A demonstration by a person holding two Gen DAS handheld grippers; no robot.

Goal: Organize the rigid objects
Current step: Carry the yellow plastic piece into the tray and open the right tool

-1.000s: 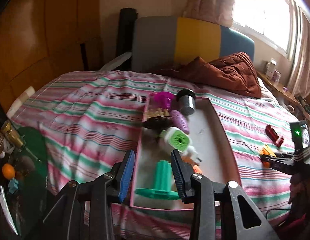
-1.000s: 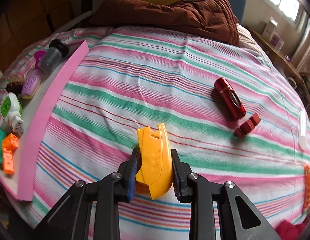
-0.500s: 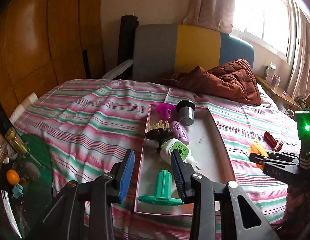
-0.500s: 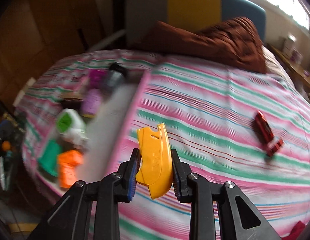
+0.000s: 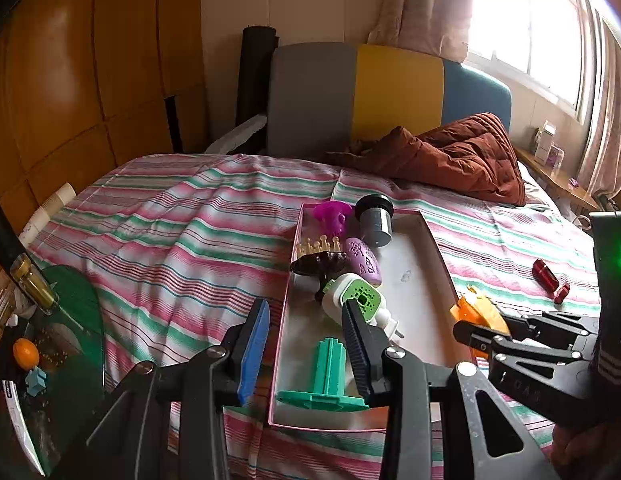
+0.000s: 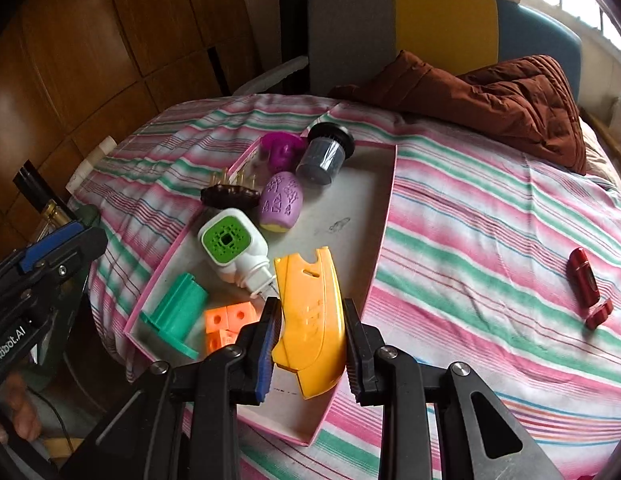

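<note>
A pink-rimmed tray (image 6: 384, 236) (image 5: 440, 248) lies on the striped bed. It holds a green spool (image 6: 178, 310), orange blocks (image 6: 224, 322), a white and green plug-in device (image 6: 230, 246), a purple egg shape (image 6: 280, 202), a dark brush (image 6: 230, 196), a magenta piece (image 6: 280, 150) and a grey cup (image 6: 324, 154). My right gripper (image 6: 310, 334) is shut on a yellow plastic piece (image 6: 310, 312) and holds it above the tray's near end. My left gripper (image 5: 306, 344) is open and empty near the tray's front left corner.
A red cylinder (image 6: 584, 280) and a small red piece (image 6: 598, 314) lie on the bed right of the tray. A brown quilt (image 6: 490, 96) lies by the headboard. A green glass side table (image 5: 50, 344) with clutter stands at the left.
My right gripper has carried the yellow piece left from the bare bedspread to above the tray. My left gripper has drawn back a little and stayed open.
</note>
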